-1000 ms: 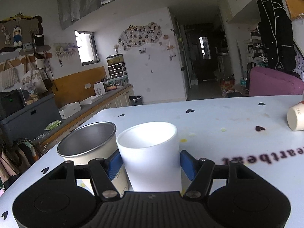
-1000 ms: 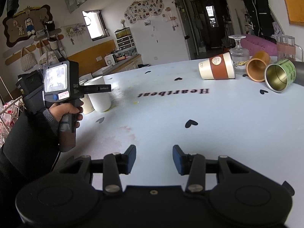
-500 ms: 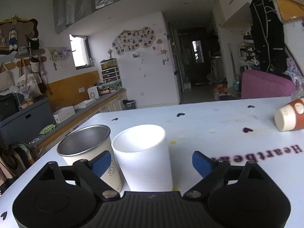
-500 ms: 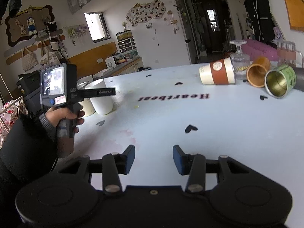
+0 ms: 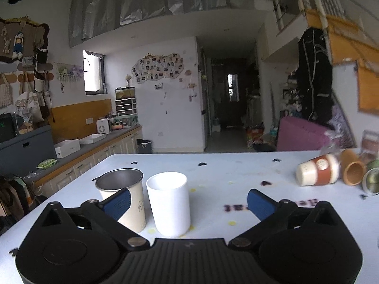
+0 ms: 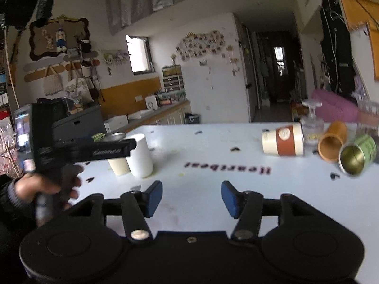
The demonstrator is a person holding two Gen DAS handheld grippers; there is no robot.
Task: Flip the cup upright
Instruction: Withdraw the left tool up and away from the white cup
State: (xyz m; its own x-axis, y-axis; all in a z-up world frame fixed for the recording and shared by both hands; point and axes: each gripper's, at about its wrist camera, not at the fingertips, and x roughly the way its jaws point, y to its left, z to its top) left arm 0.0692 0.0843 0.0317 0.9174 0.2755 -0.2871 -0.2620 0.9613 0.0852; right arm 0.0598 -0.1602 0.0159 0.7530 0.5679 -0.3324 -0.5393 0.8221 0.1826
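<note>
A white cup [image 5: 168, 204] stands upright on the white table [image 5: 225, 172], beside an upright cream cup with a steel rim [image 5: 123, 196]. My left gripper [image 5: 188, 204] is open, its jaws wide and pulled back from the white cup. In the right wrist view the white cup [image 6: 141, 156] stands behind the left gripper's body [image 6: 78, 151]. My right gripper [image 6: 191, 200] is open and empty above the table. A paper cup with a brown sleeve [image 6: 283, 143] lies on its side at the far right, also in the left wrist view [image 5: 317, 172].
An orange cup [image 6: 331, 142] and a green tin [image 6: 357, 153] lie on their sides by the paper cup. A glass [image 6: 311, 120] stands upside down behind them. The word "Heartbeat" [image 6: 227, 168] is printed mid-table. A counter [image 5: 78, 149] runs beyond the table's left edge.
My left gripper opened, let go of the white cup and drew back and up. The cup stays upright. My right gripper has lifted slightly and stays open.
</note>
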